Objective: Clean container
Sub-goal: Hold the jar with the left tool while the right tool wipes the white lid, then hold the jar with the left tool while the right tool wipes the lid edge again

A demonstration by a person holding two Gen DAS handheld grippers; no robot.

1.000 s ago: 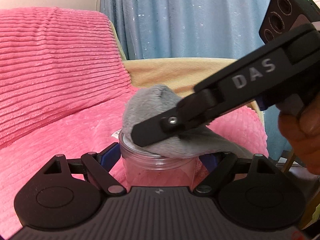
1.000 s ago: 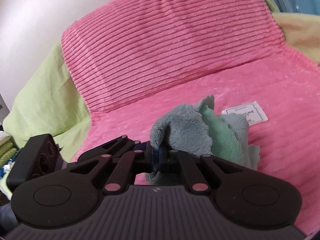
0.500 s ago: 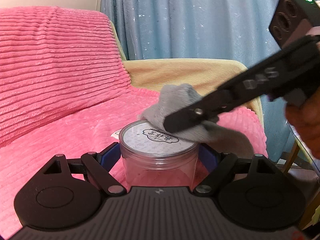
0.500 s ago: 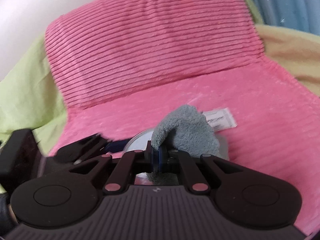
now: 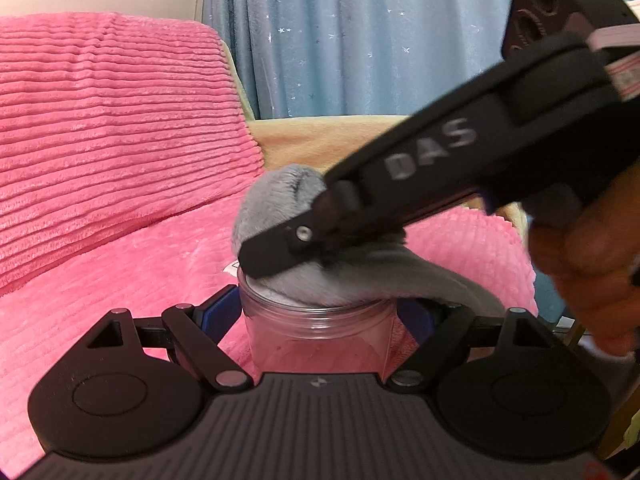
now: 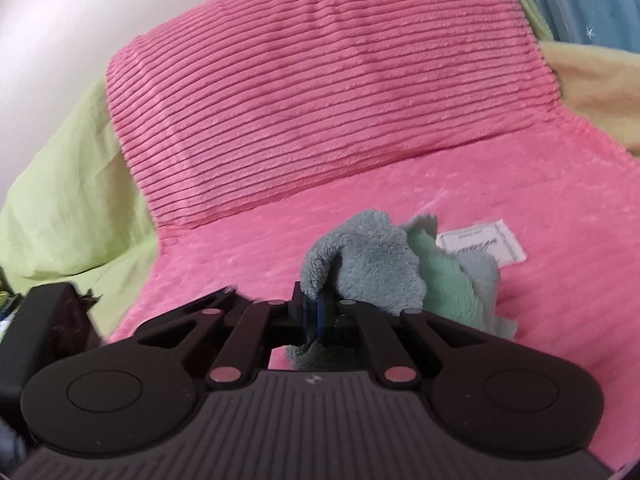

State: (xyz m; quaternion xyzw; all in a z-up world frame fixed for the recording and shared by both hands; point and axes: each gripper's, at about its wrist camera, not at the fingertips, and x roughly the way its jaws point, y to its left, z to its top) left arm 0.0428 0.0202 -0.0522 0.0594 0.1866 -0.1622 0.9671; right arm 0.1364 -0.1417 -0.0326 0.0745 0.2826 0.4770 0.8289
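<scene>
A clear round plastic container (image 5: 320, 332) with a white lid stands on the pink blanket, and my left gripper (image 5: 318, 312) is shut on its sides. My right gripper (image 5: 280, 252) comes in from the right, shut on a grey-green fluffy cloth (image 5: 332, 276) that lies pressed on the lid and covers most of it. In the right wrist view the cloth (image 6: 376, 264) bunches up from between the closed fingers of the right gripper (image 6: 316, 312); the container is hidden beneath it. A hand (image 5: 584, 264) holds the right gripper.
A pink ribbed cushion (image 6: 320, 92) leans behind the pink blanket (image 5: 120, 280). A white label (image 6: 480, 246) lies on the blanket beyond the cloth. A green pillow (image 6: 68, 200) lies at the left, a blue starred curtain (image 5: 360, 36) at the back.
The right gripper slid the cloth off the lid to the right half a second ago, baring the lid's print, and has now pushed it back left over the lid. The left gripper stayed still.
</scene>
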